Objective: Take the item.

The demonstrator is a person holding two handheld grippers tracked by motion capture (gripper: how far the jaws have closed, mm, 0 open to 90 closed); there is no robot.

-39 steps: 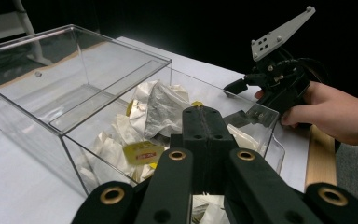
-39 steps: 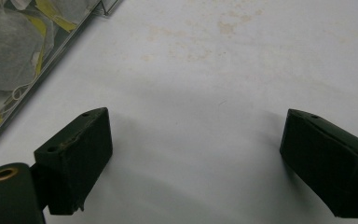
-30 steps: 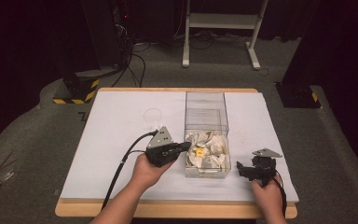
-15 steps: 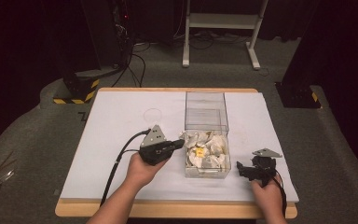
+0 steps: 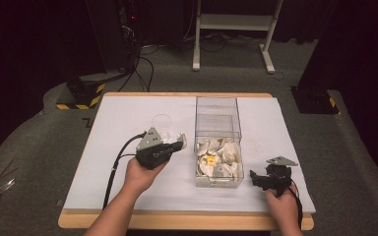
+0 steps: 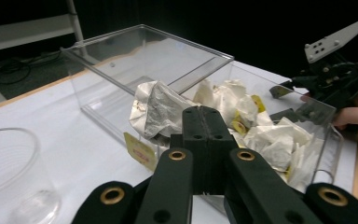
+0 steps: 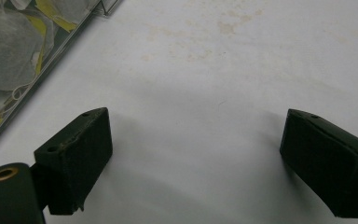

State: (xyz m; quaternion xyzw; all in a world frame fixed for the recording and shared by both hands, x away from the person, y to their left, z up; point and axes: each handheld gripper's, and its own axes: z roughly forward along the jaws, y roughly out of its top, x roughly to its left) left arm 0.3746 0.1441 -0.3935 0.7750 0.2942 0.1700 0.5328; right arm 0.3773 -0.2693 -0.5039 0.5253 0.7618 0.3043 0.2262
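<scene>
On the white-covered desk point(image 5: 128, 147) in a dark room, our left gripper point(image 5: 177, 146) has its fingers clenched on a crumpled white paper tea bag point(image 6: 156, 109), held just beside the clear plastic box point(image 5: 218, 118) of more tea bags. We judge it light, soft and tearable, best pinched at the bunched paper. Right gripper point(image 7: 193, 158) rests released on the desk

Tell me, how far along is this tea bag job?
Early. The left gripper is shut on one tea bag, lifted out of the clear box and held beside the empty cup. Many bags remain in the box. The right gripper rests open on the table.
</scene>
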